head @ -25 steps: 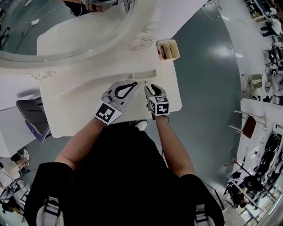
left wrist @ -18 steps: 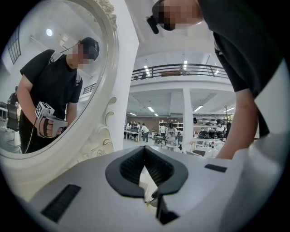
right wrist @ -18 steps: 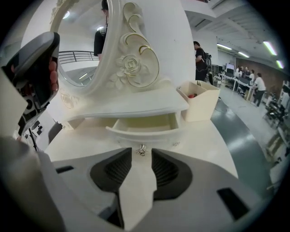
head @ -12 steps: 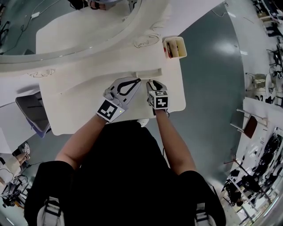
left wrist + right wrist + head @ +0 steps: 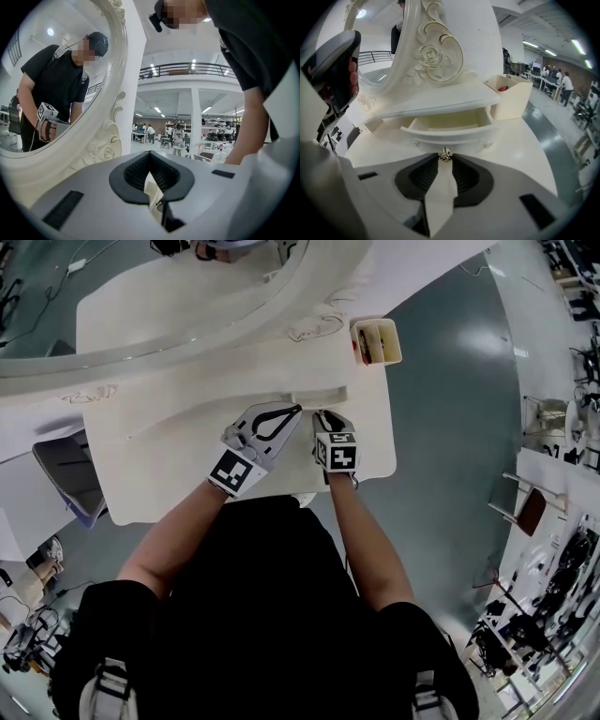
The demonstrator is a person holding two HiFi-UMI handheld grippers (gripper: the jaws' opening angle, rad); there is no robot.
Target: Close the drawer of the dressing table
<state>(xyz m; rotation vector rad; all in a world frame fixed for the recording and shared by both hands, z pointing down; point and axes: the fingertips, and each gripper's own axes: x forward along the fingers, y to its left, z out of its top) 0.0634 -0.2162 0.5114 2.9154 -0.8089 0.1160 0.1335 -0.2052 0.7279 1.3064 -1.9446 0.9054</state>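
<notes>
The cream dressing table (image 5: 150,465) carries an oval mirror (image 5: 141,296) along its back edge. Below the mirror's carved frame, right of the middle of the desk, a small drawer (image 5: 445,123) in the raised shelf stands partly pulled out, its pale inside showing. A little metal knob (image 5: 446,154) sits at the middle of the drawer's curved front. The right gripper (image 5: 446,161) points at the back edge with its jaw tips pressed together on that knob. The left gripper (image 5: 292,411) lies just beside it toward the desk's left edge, over the bare tabletop. Its jaws meet at the tips with nothing between them, and whether they touch the drawer front cannot be told. A cream organiser box (image 5: 378,341) with something red inside stands at the back right corner
</notes>
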